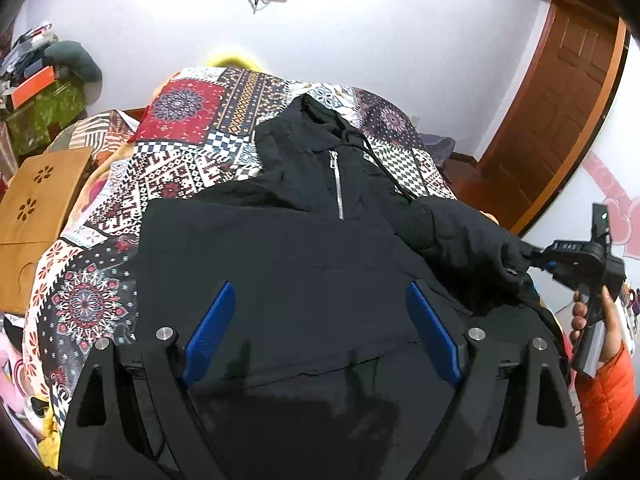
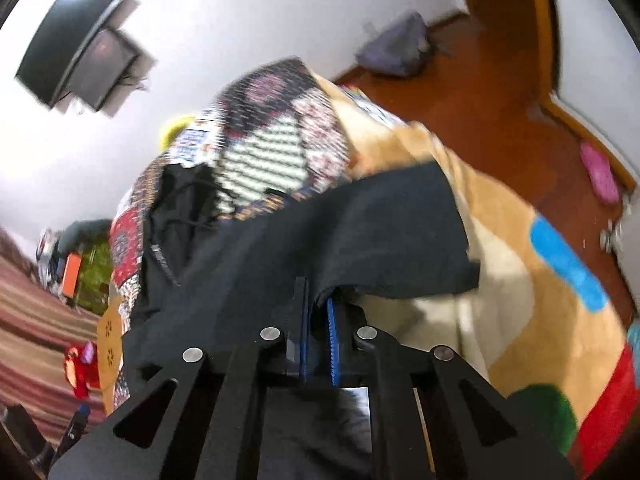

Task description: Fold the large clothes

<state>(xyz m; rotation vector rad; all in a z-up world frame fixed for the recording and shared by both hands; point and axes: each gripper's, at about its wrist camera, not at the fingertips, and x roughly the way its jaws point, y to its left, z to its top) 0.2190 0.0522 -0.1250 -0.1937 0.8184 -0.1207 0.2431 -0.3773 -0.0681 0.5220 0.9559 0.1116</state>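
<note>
A black zip-neck hooded jacket (image 1: 304,248) lies front-up on a patterned bedspread (image 1: 180,148), hood at the far end. My left gripper (image 1: 320,320) is open and empty, its blue pads wide apart just above the jacket's lower body. My right gripper (image 1: 536,258) shows at the right in the left wrist view, shut on the jacket's right sleeve (image 1: 460,236), which is lifted and drawn over the body. In the blurred right wrist view, my right gripper (image 2: 318,312) pinches the black sleeve cloth (image 2: 360,232) between its nearly closed blue pads.
A wooden lap desk (image 1: 36,208) lies left of the bed. Boxes and clutter (image 1: 40,80) stand at the far left. A wooden door (image 1: 560,120) is at the right. A beige blanket (image 2: 520,280) covers the bed's right side, with wood floor (image 2: 480,100) beyond.
</note>
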